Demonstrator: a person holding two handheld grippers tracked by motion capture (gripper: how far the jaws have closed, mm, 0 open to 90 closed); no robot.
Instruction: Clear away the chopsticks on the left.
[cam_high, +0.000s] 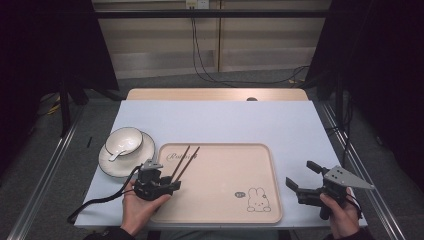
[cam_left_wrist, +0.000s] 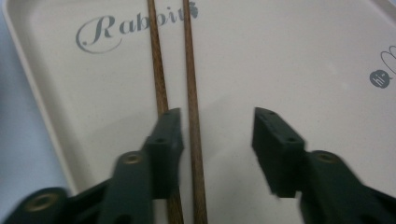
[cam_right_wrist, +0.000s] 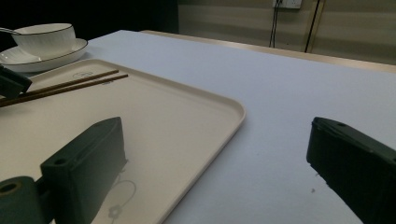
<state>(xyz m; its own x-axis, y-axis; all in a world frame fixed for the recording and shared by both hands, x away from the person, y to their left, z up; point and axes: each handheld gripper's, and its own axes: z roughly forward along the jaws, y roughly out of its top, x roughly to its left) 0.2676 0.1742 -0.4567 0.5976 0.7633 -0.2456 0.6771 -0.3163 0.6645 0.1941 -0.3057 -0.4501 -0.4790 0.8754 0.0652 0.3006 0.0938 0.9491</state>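
Left hand-held gripper (cam_high: 167, 186) sits low over the near left corner of the beige tray (cam_high: 220, 210), held by the person's left hand (cam_high: 137, 205). Its jaws stand apart, pressing on nothing. Two brown chopsticks (cam_high: 183, 161) lie flat on the tray, side by side, running away from this hand-held gripper toward the tray's far left corner. In the left gripper view, one chopstick (cam_left_wrist: 192, 116) lies in the gap between the jaws, close to the left jaw; the other passes under that left jaw's tip. Whether the left jaw touches either stick, cannot tell.

Beyond and to the left of this hand-held gripper: a white bowl (cam_high: 124, 140) with a spoon in it, standing on a plate (cam_high: 145, 152), on the pale surface (cam_high: 225, 120) just off the tray's left edge.

Right hand-held gripper (cam_high: 300, 177) is held by the right hand (cam_high: 345, 212), just off the tray's right edge, well apart from the chopsticks. Jaws wide apart, nothing between them; tray rim and bare surface lie ahead of it.
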